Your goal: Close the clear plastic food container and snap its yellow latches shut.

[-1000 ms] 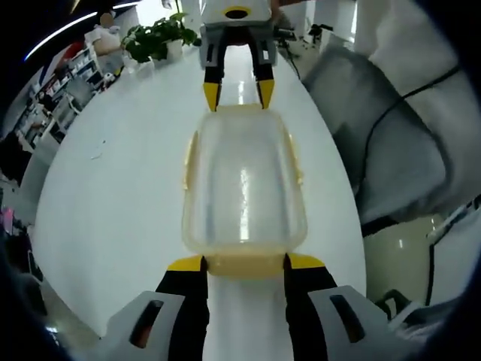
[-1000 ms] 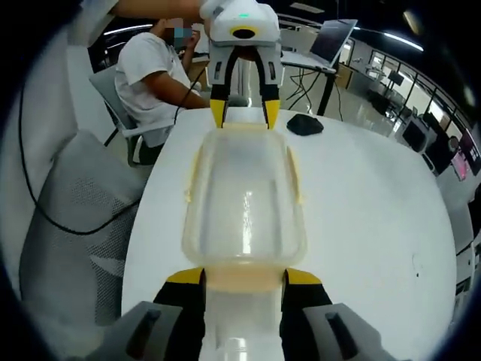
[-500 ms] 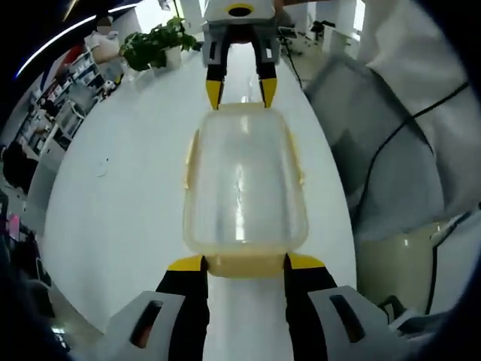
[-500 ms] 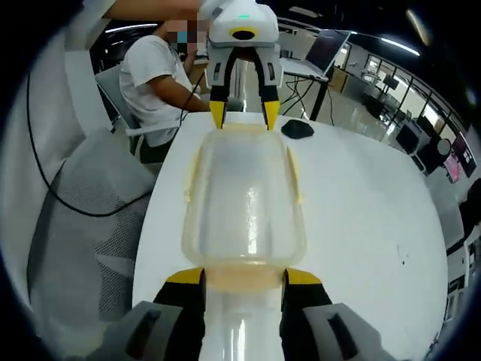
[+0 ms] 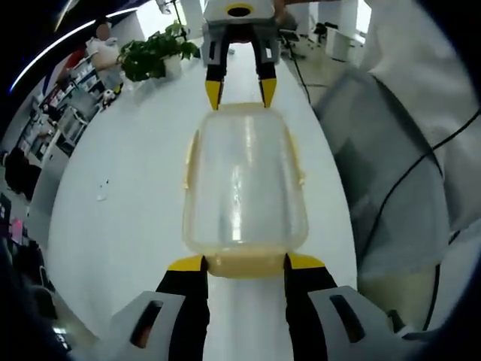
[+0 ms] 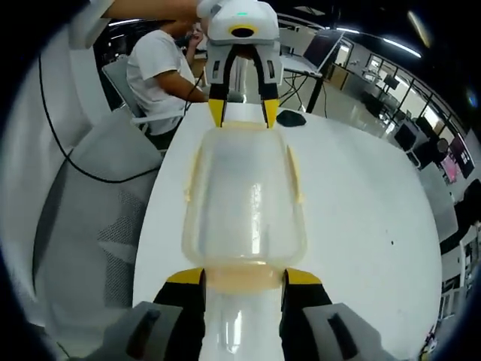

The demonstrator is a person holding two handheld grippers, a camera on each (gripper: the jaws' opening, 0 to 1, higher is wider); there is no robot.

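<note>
The container sits on the white table, lid on, held between my two grippers at its short ends. My left gripper reaches in low, its yellow-tipped jaws spread about as wide as the near end latch, tips touching the container's end on either side of that latch; whether they grip or only press I cannot tell. My right gripper does the same at the opposite end, jaws apart and against the container beside that end's latch. In the left gripper view the right gripper stands at the far end, tips down on the rim. The side latches lie against the long walls. To one long side of the container the table runs wide and bare; to the other its edge is near, with a grey mesh chair just beyond. Past the container's far end in the right gripper view sit a dark mouse and a person; a plant stands past the other end.
</note>
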